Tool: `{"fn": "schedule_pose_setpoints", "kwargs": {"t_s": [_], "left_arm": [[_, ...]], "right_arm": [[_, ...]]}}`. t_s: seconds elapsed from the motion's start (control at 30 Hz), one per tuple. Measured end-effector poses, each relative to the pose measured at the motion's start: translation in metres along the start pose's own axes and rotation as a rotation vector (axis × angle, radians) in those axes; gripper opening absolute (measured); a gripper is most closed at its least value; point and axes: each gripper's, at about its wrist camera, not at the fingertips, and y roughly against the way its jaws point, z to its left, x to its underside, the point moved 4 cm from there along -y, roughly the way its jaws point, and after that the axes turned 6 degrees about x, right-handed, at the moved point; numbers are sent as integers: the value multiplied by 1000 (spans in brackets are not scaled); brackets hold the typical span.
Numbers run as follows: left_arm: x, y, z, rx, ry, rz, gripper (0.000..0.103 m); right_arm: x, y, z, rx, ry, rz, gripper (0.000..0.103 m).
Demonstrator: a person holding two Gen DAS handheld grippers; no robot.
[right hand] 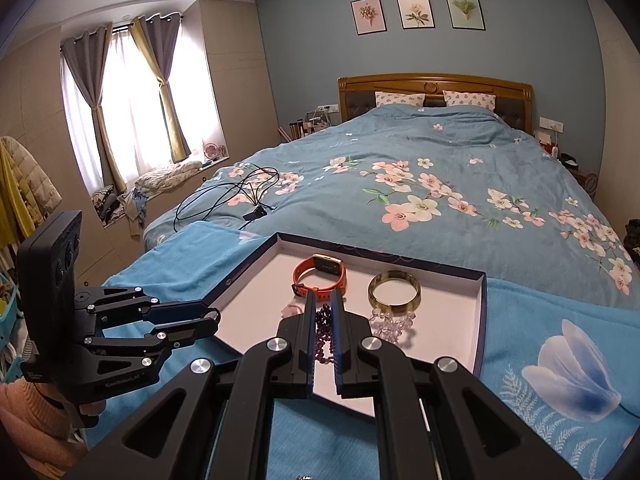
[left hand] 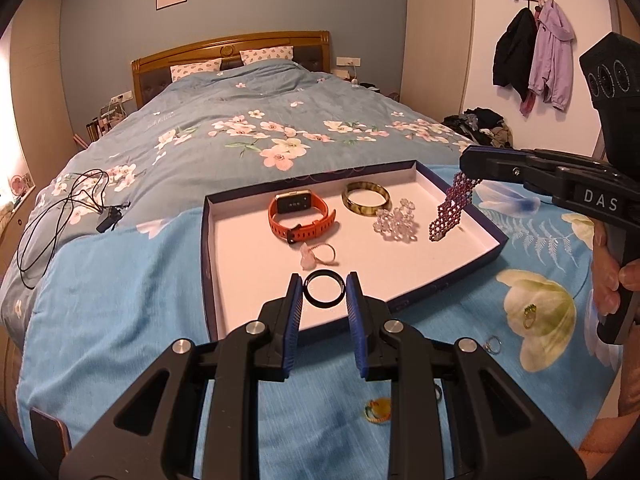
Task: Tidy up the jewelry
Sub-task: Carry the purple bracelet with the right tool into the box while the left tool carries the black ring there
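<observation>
Cable point(left hand: 60, 216) lies coiled on the bed's point(left hand: 240, 120) left side, well apart from the work and no part of it. Right of it, a shallow tray point(left hand: 208, 248) sits on a blue towel point(left hand: 120, 300), likely laid down so small pieces show up and don't roll off.

At the tray's near edge the left claw point(left hand: 324, 292) grips a black ring point(left hand: 324, 289) between its pads, held over the rim, seemingly to be set inside. Further in lie a pink ring point(left hand: 316, 256), an orange watch point(left hand: 300, 216), a mottled bangle point(left hand: 366, 199) and a clear bead bracelet point(left hand: 394, 222), each with its own spot, near one another but mostly apart.

Toward the tray's right side the right claw point(left hand: 466, 160) is closed on a purple beaded band point(left hand: 450, 210), which hangs straight down with its lower end at or just above the tray floor; held by its top, it should lay out flat rather than bunch.

Outside the tray, on the towel to the right, a green-stoned ring point(left hand: 529, 316) and a silver ring point(left hand: 493, 345) wait, and a yellow band point(left hand: 378, 410) lies nearer the camera. By that count the sorting looks a little over halfway.
</observation>
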Motion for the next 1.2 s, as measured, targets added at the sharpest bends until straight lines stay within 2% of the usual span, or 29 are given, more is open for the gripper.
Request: {"fn": "schedule_pose_setpoints", "kwargs": {"t_s": [0.6,0.87,1.2], "left_arm": [[-15,-36,12,-29,-4,34,22],[-10,-64,22,-16,30,100,23],[-3,-90,26,8,50,165,23]], "right_arm": [[-2,-41,-8,-30,-29,67,6],[2,-59,-11,-35,-30,105,6],[13,-67,-26,0,-47,152,6]]}}
